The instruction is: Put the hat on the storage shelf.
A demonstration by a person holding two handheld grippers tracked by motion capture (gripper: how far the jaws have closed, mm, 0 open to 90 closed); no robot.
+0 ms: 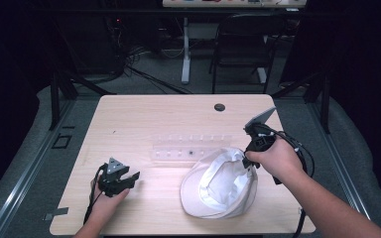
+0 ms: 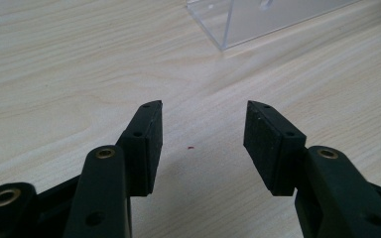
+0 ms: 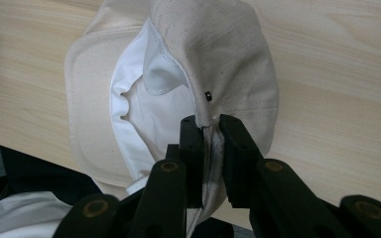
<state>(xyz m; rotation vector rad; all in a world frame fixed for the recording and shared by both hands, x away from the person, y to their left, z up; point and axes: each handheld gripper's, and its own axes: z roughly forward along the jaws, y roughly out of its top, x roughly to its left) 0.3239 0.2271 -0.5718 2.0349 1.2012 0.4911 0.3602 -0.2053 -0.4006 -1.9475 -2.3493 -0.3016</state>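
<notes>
A cream flat cap (image 1: 223, 186) with a white lining lies upside down at the front right of the wooden table (image 1: 144, 119). My right gripper (image 1: 247, 159) is shut on the cap's far edge and holds that edge lifted off the wood. The right gripper view has the cap's (image 3: 218, 64) rim fabric pinched between the two black pads (image 3: 192, 148), the brim hanging away below. My left gripper (image 1: 134, 177) rests low at the front left, apart from the cap. Its jaws stand open over bare wood, with nothing between the left gripper (image 2: 202, 144) pads.
A clear acrylic rack (image 1: 191, 148) lies across the table's middle, just beyond the cap; its corner (image 2: 228, 25) sits ahead of the left jaws. A cable hole (image 1: 220, 107) marks the far edge. A black chair (image 1: 243, 44) and a desk leg stand beyond the table.
</notes>
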